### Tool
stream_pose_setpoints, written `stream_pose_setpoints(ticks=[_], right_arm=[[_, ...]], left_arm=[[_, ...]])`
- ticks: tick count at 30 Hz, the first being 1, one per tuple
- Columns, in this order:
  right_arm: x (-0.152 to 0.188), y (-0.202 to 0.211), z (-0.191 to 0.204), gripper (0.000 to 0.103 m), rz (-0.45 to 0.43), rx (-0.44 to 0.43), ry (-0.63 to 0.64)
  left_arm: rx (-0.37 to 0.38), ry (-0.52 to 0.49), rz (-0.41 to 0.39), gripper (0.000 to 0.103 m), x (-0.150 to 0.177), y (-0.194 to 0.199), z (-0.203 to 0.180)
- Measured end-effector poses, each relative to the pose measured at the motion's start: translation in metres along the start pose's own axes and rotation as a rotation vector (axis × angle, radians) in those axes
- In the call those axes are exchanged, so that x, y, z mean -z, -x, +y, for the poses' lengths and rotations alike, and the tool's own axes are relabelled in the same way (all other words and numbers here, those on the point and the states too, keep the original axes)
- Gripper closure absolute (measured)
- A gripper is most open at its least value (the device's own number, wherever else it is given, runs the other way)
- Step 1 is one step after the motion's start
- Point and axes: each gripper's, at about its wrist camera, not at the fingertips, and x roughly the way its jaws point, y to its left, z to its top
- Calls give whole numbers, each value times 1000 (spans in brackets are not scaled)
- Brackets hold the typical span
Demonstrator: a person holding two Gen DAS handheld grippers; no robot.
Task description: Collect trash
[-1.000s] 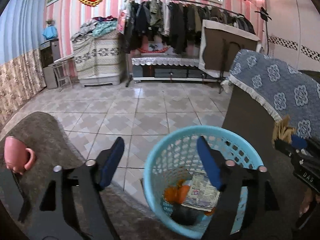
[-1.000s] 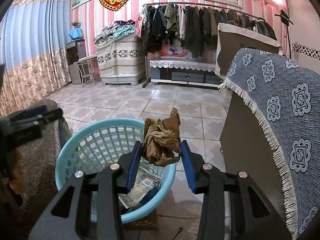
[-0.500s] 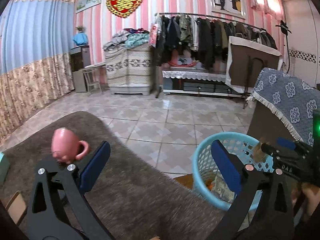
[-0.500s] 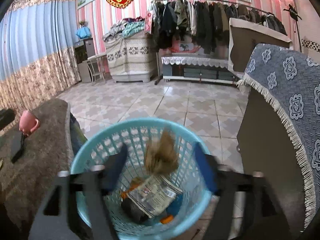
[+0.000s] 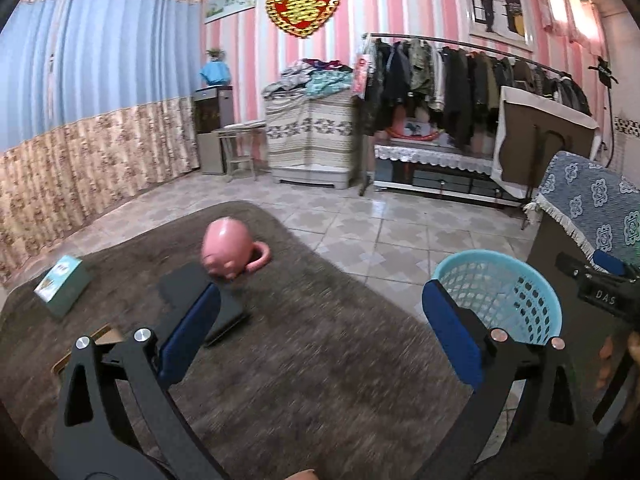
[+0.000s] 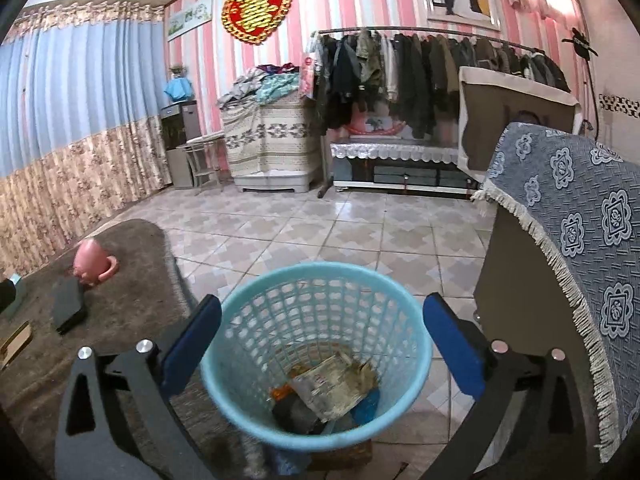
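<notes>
A light blue mesh trash basket (image 6: 256, 308) stands on the tiled floor, directly under my right gripper (image 6: 320, 340), which is open and empty. Crumpled wrappers and paper trash (image 6: 332, 388) lie at the basket's bottom. My left gripper (image 5: 320, 332) is open and empty above the brown table cover (image 5: 320, 380). The basket also shows in the left wrist view (image 5: 516, 280), to the right of the table, with the right gripper's body (image 5: 600, 292) beside it.
On the table lie a pink mug on its side (image 5: 228, 250), a black flat case (image 5: 204, 304), a teal box (image 5: 64, 284) and a brown card (image 5: 104, 336). A cabinet draped with blue patterned cloth (image 6: 580, 248) stands right of the basket.
My right gripper opened and dropped the crumpled brown paper into the basket. My left gripper swung left from over the basket to over the table.
</notes>
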Motion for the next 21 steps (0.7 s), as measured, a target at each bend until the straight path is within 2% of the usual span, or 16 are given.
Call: stream_pose_setpoints(ticks=[9, 13, 21], right_arm=[[35, 37, 57, 4, 36, -121, 46], [55, 56, 79, 4, 44, -147, 81], [73, 92, 106, 4, 16, -189, 119]], left_arm=[[-39, 86, -3, 5, 36, 50, 41], [-49, 104, -13, 5, 50, 70, 54], [-122, 143, -17, 5, 76, 97, 68]])
